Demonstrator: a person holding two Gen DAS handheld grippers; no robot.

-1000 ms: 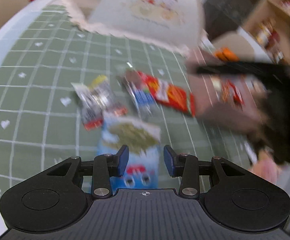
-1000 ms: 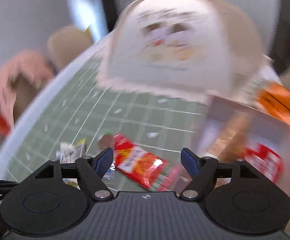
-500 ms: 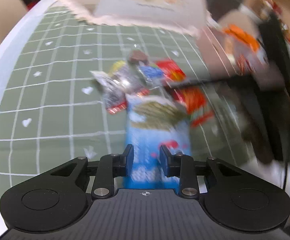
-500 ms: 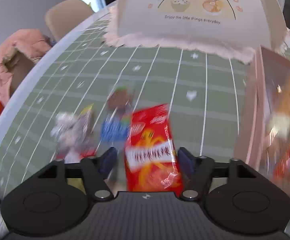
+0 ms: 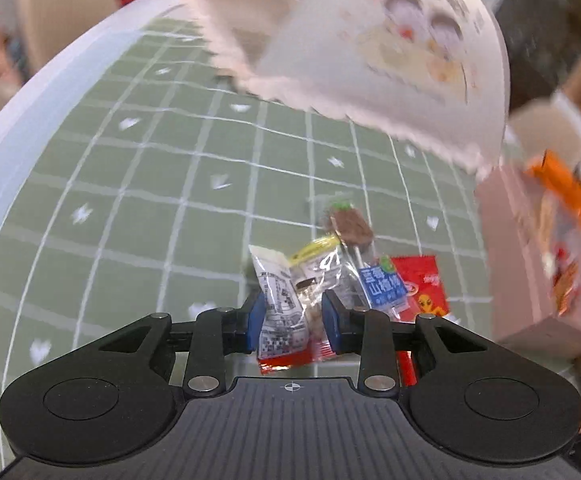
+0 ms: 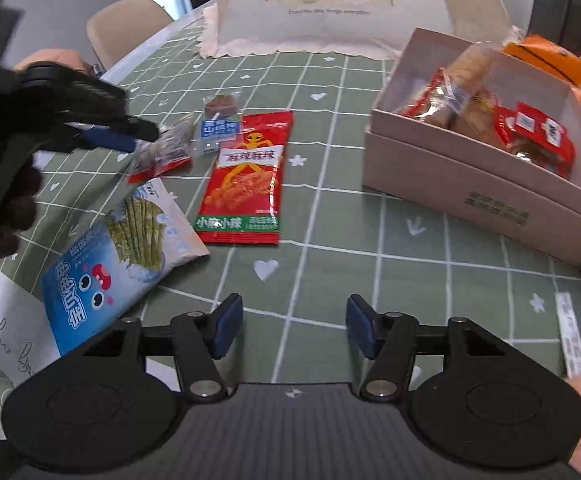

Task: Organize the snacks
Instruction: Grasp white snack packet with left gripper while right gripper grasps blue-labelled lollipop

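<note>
My left gripper (image 5: 292,326) is closed around a small clear-and-white snack packet with a red end (image 5: 280,316); it also shows in the right wrist view (image 6: 162,152), held at the left gripper's tips (image 6: 142,140). A blue-labelled candy (image 5: 382,288), a brown candy (image 5: 350,226) and a red spicy-strip packet (image 6: 246,184) lie on the green checked tablecloth (image 6: 370,240). A blue seaweed snack bag (image 6: 118,252) lies at the left. My right gripper (image 6: 294,326) is open and empty above the cloth. A pink box (image 6: 486,184) holds several snacks.
A white dome food cover (image 6: 338,4) stands at the back of the table. An orange packet (image 6: 554,60) lies behind the box. A beige chair (image 6: 126,24) stands beyond the table's left edge. White paper (image 6: 2,332) lies at the near left.
My left gripper moved off the blue seaweed bag to the small packet and closed on it. My right gripper pulled back from the red packet, opened wider and is empty.
</note>
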